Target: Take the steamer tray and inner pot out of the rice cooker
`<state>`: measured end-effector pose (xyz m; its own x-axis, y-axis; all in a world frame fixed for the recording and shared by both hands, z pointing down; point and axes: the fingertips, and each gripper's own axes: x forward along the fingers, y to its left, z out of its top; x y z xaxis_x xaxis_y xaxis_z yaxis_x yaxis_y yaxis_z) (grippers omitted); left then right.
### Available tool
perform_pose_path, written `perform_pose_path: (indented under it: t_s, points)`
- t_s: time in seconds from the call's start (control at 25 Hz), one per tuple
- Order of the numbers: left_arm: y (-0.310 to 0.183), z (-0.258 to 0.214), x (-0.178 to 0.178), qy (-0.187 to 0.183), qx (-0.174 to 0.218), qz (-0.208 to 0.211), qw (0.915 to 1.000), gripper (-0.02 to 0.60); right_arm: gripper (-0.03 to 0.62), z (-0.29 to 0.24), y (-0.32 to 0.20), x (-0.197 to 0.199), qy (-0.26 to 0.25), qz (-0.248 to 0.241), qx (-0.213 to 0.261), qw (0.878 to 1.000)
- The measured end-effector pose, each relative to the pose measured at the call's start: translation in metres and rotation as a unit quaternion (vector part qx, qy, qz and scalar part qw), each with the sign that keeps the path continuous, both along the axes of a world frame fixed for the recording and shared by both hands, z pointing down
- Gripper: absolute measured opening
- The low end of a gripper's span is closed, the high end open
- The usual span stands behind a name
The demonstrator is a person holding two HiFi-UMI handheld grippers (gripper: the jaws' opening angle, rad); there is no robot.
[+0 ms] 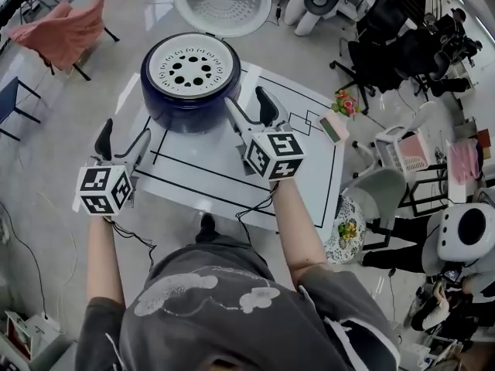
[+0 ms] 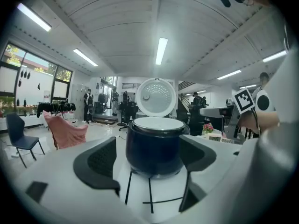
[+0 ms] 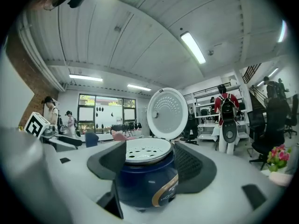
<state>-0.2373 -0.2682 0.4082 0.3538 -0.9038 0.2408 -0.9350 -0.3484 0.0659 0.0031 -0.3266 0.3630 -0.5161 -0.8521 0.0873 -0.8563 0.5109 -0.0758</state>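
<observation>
Two pairs of tongs stand wide and empty: your left gripper and right gripper hover above the table, short of the rice cooker. It lies straight ahead, framed between each pair of jaws. The right one is nearer, its tip just beside the blue wall, so it looks better placed to lead. The steamer tray sits flat in the cooker's mouth, with the lid open behind it. The inner pot is hidden beneath that tray.
</observation>
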Motion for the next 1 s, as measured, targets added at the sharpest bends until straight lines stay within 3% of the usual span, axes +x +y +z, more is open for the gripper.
perform_pose_path:
  t_s: [0.28,0.48,0.76,1.0]
  points:
    - [-0.055,-0.031,0.005,-0.018,0.027,-0.015,0.9994,0.410,0.319,0.001,-0.069,-0.012,0.024,-0.042,-0.044,0.998]
    - [-0.083,-0.040,0.005,-0.016,0.028,-0.017,0.9993,0.410,0.319,0.007,-0.095,-0.029,0.087,-0.061,-0.048,0.993]
    - [-0.127,-0.041,-0.004,-0.017,0.022,0.023,0.9993,0.410,0.319,0.029,-0.130,-0.038,0.173,-0.040,-0.092,0.980]
    - [-0.165,-0.036,0.000,-0.022,0.022,0.080,0.9963,0.410,0.319,0.045,-0.152,-0.035,0.195,-0.011,-0.145,0.970]
